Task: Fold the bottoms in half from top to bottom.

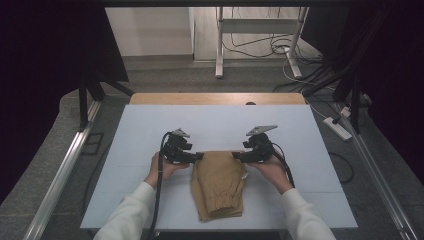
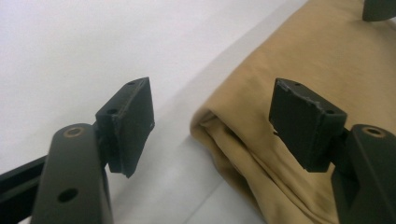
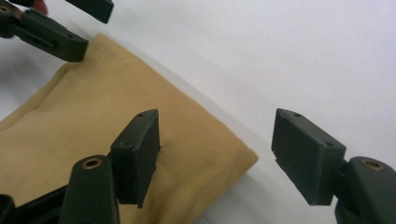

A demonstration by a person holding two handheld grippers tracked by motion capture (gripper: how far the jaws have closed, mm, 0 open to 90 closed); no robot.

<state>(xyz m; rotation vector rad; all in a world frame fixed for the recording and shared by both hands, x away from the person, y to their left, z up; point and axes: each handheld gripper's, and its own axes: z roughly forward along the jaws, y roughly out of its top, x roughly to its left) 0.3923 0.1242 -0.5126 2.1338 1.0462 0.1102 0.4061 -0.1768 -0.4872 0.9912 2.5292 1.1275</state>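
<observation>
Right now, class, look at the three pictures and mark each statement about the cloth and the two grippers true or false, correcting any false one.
1. The tan cloth lies folded on the table. True.
2. The left gripper has its jaws clamped on the cloth. False: its jaws stand open, astride a corner of the cloth.
3. The right gripper has open jaws near a corner of the cloth. True.
4. Both grippers are at the cloth's near edge, by the person's body. False: they are at its far edge, one at each corner.
5. A second, blue cloth lies beside the tan one. False: the tan cloth is the one cloth on the table.
</observation>
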